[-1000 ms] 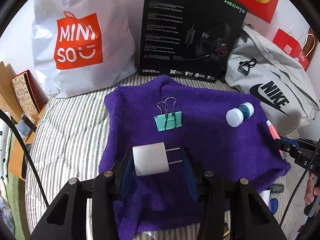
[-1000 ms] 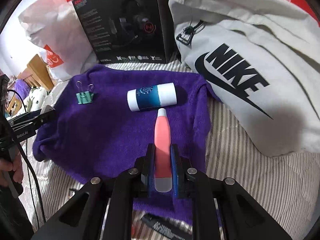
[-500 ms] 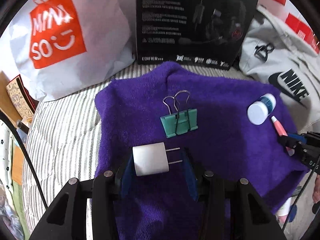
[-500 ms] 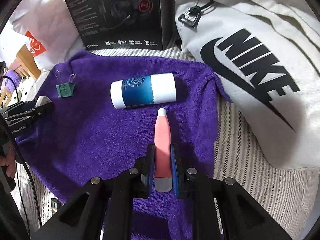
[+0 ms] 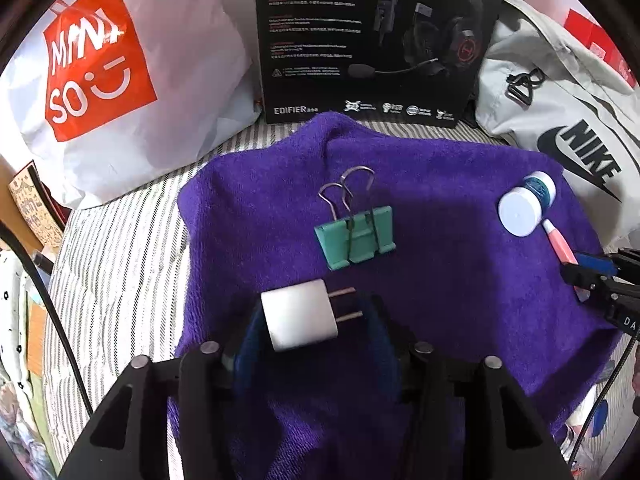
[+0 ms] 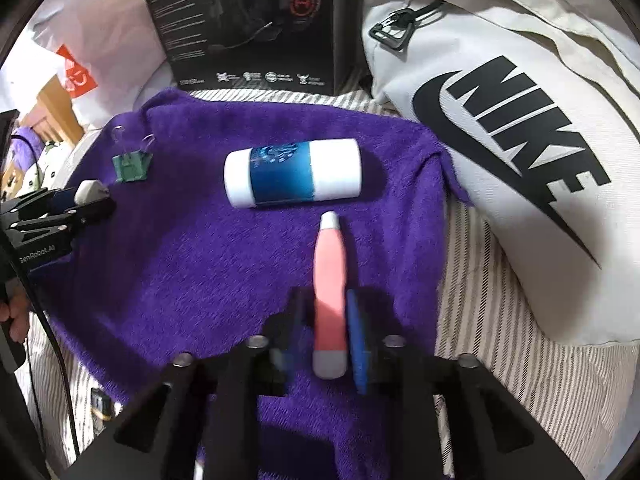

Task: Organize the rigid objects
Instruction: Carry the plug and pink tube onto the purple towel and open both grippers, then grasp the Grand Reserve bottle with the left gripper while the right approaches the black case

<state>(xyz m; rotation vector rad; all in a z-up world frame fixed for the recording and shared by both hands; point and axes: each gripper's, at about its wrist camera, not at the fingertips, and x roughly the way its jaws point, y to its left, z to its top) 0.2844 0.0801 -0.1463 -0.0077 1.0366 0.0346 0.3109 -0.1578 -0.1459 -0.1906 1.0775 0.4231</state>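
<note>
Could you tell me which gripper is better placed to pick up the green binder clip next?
Left, probably. The binder clip lies just ahead of the left gripper, though the white charger between its jaws must go down first. The right gripper, with the pink tube, sits across the towel.

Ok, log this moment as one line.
left gripper: holds charger | right gripper: jaws opening around pink tube | bottle, clip: on towel

Bright, even indoor light, soft shadows on the purple towel [image 5: 460, 240], strong fisheye bending with black vignette at the corners, right gripper [image 6: 324, 332] smeared by motion blur (left wrist view sharper), mild glare on the white bag [image 5: 192, 80]
</note>
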